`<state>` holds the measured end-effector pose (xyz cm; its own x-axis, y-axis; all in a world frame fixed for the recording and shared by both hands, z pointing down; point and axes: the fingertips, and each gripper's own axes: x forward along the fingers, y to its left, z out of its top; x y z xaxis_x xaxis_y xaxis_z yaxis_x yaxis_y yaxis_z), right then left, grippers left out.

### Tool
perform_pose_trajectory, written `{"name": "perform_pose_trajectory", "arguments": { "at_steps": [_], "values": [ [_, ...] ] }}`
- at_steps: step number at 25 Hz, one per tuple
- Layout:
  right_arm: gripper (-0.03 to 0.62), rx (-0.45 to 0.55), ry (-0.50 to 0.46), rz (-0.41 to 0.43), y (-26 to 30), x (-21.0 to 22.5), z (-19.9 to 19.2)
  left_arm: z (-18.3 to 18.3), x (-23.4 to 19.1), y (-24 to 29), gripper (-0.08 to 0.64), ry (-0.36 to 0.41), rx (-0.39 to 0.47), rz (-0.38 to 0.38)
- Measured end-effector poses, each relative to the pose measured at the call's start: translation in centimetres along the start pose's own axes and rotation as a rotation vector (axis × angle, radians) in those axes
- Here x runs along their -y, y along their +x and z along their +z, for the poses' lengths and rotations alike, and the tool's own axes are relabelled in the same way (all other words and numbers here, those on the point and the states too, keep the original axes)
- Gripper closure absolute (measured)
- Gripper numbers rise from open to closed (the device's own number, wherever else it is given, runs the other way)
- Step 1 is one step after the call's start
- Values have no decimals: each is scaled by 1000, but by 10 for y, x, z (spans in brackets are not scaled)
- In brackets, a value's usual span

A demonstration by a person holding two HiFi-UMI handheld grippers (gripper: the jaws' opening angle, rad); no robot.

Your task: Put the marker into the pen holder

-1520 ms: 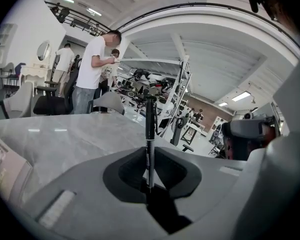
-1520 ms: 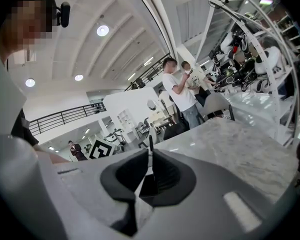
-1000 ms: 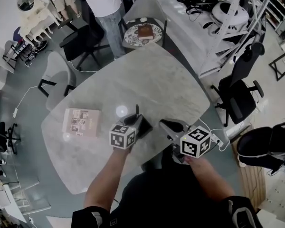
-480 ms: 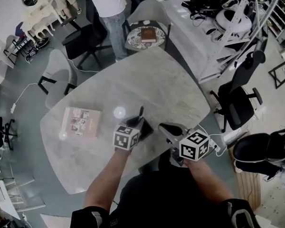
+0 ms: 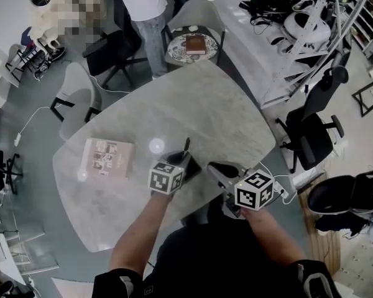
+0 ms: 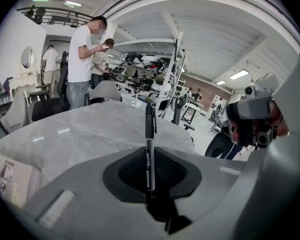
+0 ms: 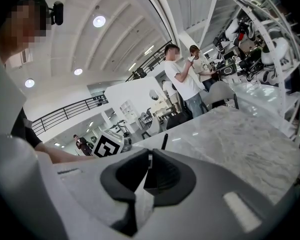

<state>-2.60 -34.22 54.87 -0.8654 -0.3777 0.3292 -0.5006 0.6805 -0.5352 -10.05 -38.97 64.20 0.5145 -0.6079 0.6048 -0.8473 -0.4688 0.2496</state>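
Observation:
A black marker [image 6: 150, 129] stands upright between the pads of my left gripper [image 5: 183, 165], which is shut on its lower part. In the head view its cap end [image 5: 186, 146] pokes up above the marble table [image 5: 193, 104], near the front edge. My right gripper [image 5: 216, 167] hovers just to the right of the left one, its jaws closed together with nothing between them [image 7: 148, 159]. From the right gripper view the marker [image 7: 164, 141] and the left gripper's marker cube [image 7: 107, 145] show just ahead. No pen holder shows in any view.
A book [image 5: 107, 159] lies on the table to the left. Beyond the table stand a round side table [image 5: 188, 46] with a book, a grey chair [image 5: 74, 98], a black office chair [image 5: 314, 129] and a standing person [image 5: 143, 5].

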Motion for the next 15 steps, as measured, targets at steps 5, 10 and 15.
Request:
{"name": "perform_pose_trajectory", "arguments": {
  "at_steps": [5,10,15],
  "values": [
    [566,-4,2,-1,-1,0,-3,-7,8,-6,503,-23,-4,-11],
    [566,-8,3,-4,-2,1,-5,-15,9,-3,502,-10,-28,14],
    [566,-2,5,1,-1,-2,-4,-23,6,-3,500,15,-88,39]
  ]
}}
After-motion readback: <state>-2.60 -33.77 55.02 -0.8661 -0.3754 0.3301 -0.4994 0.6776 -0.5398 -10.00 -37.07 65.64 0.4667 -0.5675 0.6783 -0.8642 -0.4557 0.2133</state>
